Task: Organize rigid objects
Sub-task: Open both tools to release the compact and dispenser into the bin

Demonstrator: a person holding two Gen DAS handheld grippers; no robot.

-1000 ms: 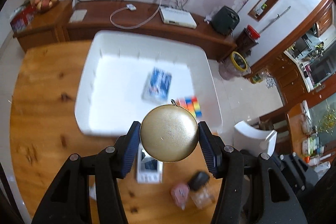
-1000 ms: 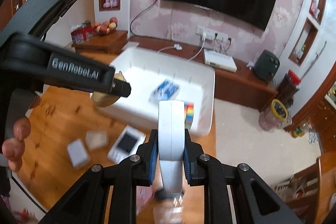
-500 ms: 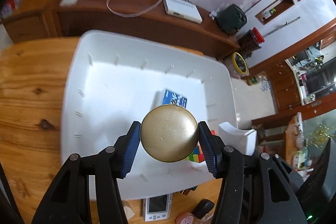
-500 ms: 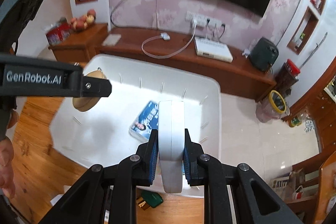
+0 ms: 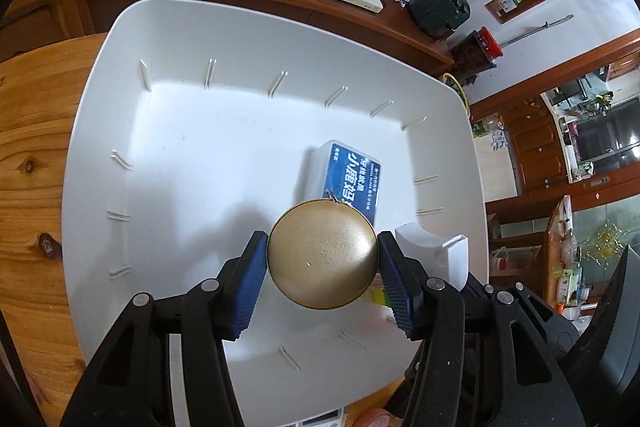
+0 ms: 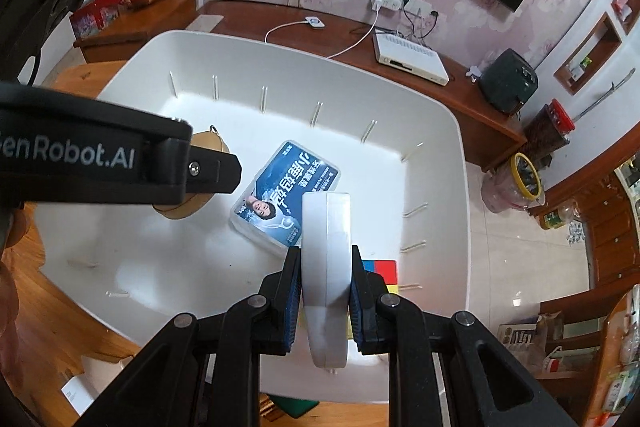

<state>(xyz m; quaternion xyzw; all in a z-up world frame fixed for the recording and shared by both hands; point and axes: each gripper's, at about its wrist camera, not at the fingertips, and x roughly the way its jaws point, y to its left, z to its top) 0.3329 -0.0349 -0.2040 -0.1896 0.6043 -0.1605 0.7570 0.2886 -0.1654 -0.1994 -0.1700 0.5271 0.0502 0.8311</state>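
Hovering over one white bin [image 5: 100,131], left tool [image 5: 322,261] clamps one gold tin [image 5: 322,259], right tool [image 6: 325,289] one white case [image 6: 326,267].

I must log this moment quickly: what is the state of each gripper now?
Left gripper: closed on the gold tin, over the white bin.
Right gripper: closed on the white case.

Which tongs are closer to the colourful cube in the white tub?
Right. The right tongs hang just above the colourful cube; the left tongs are farther left.
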